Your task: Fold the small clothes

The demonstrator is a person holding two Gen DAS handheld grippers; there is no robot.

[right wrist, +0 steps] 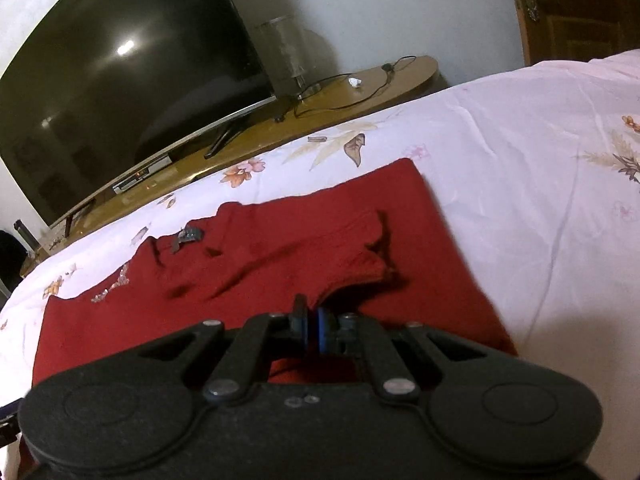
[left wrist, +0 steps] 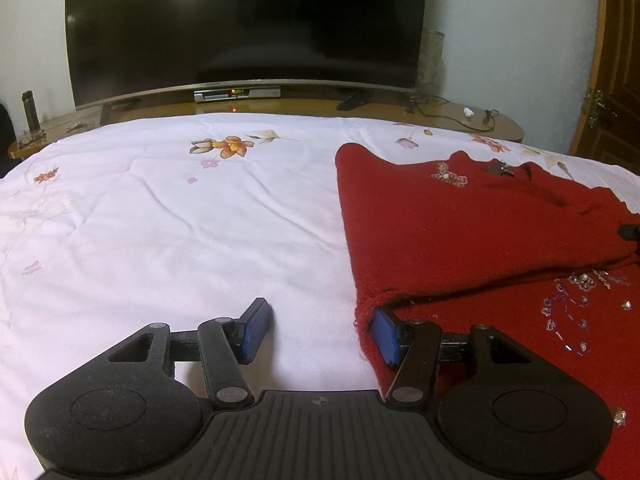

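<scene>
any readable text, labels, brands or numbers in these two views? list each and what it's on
No text reads clearly in either view.
Set-top box under the TV: lit orange and green display digits, too small and blurred to read.
Red sweater: small dark tag at the neckline, any printing too blurred to read.
TV bezel: no brand mark legible.
Left claw and right claw: no markings with letters or numbers visible.

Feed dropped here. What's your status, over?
Left gripper open, right pad under red sweater edge. Right gripper shut on folded hem. Bedsheet around it bare.
</scene>
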